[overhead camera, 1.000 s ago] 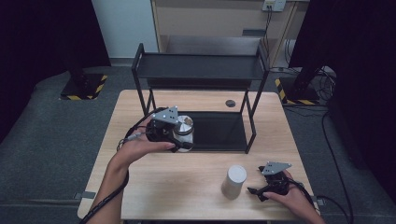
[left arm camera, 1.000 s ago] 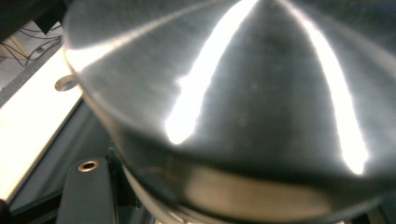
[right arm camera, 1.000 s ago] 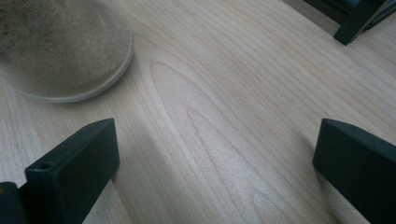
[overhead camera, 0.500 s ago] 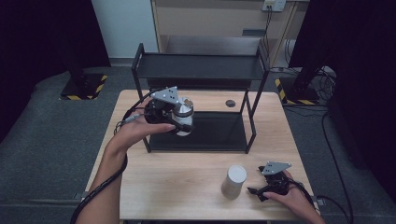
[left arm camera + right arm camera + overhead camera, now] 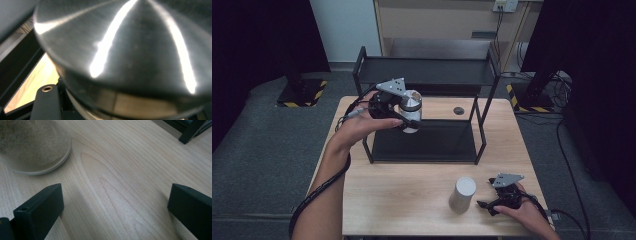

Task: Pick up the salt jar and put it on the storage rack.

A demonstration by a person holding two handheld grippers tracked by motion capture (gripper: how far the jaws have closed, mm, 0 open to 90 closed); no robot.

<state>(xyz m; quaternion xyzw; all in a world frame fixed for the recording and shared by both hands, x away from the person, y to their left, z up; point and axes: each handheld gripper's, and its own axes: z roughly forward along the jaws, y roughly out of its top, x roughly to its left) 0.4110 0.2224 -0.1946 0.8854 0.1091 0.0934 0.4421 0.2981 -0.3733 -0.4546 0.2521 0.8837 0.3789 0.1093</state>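
Note:
My left gripper (image 5: 404,116) is shut on a white canister with a brushed steel lid (image 5: 410,111), held in the air over the left part of the black rack's lower shelf (image 5: 437,145). Up close in the left gripper view, the steel lid (image 5: 130,50) blocks most of the picture, with one black jaw showing low at the left. A second white canister (image 5: 462,194) stands on the table near the front. My right gripper (image 5: 487,205) rests on the table just right of it, jaws wide apart; its own view has the canister's base (image 5: 32,147) at upper left.
The two-level black rack (image 5: 427,75) takes up the back half of the wooden table (image 5: 402,200). A small dark round object (image 5: 458,110) lies on the table behind the rack. Cables and yellow-black floor markers (image 5: 302,95) lie beyond the table.
My left gripper has lifted the canister and carried it up and back over the rack's lower shelf. The right gripper and the front canister have stayed still.

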